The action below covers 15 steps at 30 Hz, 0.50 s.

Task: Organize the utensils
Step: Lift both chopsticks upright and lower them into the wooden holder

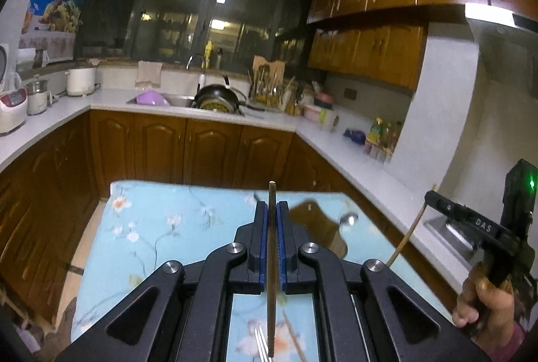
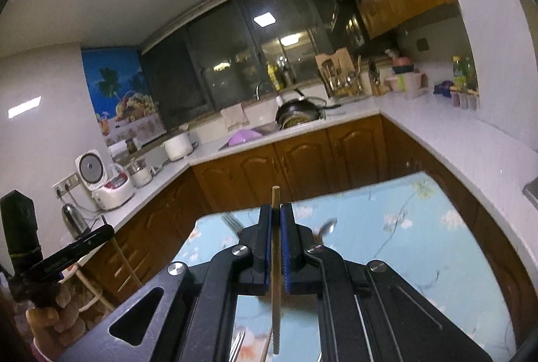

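Kitchen, floral tabletop (image 1: 161,227) | we grip one chopstick (image 1: 271,247) in left gripper (image 1: 271,210), another (image 2: 275,261) in right gripper (image 2: 276,214) | fork (image 1: 260,341), spoon (image 2: 328,227) remain unsorted.

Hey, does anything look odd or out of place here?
Nothing spilled or broken. Each gripper, left and right, holds one chopstick upright above the table; a fork lies loose below.

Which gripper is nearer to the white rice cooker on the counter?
Left. The left gripper is at the table side toward the rice cooker; the right gripper is beyond it, toward the opposite counter.
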Tool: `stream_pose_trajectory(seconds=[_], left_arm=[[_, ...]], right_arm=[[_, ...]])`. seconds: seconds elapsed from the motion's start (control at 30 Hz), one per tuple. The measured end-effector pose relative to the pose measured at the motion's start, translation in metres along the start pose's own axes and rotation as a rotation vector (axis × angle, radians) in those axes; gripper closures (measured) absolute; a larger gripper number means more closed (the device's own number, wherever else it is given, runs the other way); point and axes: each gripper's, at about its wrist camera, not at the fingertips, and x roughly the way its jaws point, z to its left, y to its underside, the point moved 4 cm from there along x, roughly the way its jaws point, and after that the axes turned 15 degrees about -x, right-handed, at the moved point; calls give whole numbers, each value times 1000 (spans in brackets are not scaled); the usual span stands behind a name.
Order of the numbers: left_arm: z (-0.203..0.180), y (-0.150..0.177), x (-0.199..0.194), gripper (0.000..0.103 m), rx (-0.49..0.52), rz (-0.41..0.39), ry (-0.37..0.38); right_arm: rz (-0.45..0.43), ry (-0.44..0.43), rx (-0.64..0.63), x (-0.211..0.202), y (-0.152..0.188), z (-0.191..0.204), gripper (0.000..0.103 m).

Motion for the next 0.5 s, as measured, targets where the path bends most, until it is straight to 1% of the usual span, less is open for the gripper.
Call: stream_pose_trajectory(seconds=[0.17, 0.33, 0.4, 0.5], left_arm=[[-8, -21, 33, 100, -2, -72, 12], [-11, -31, 77, 100, -13, -123, 28], [-10, -27, 95, 100, -17, -142, 29], [-5, -15, 122, 100, -14, -168, 5]], right_arm=[[-63, 41, -19, 13, -30, -8, 98], [-109, 82, -19, 30, -50, -17, 98], [-121, 99, -19, 39, -53, -23, 98], [-119, 114, -19, 54, -49, -30, 98]])
